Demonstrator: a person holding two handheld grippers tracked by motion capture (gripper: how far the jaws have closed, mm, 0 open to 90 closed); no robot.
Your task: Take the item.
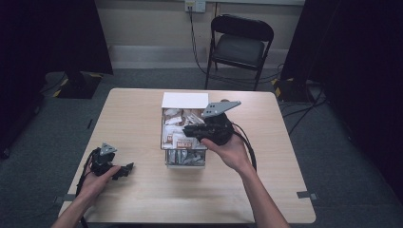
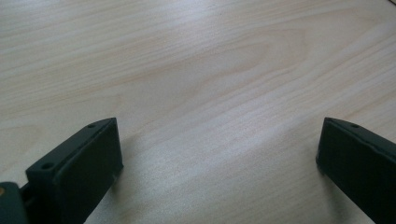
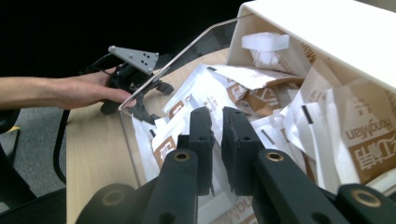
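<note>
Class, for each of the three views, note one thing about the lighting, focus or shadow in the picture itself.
High view: the table is evenly lit, dark curtains swallow both sides. Left gripper view: the wood grain is sharp, the near black fingers soft, casting faint shadows. Right gripper view: the sachets in the clear box are bright, the backdrop black, and the right gripper looms slightly blurred.

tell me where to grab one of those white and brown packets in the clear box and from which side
Take a packet by a raised free edge or corner, coming from above through the open top of the clear box. The packets lie loosely heaped and overlapping, flat and thin, so a pinch across an upturned edge probably holds better than across a face. The right gripper already sits over the pile, jaws nearly together.
</note>
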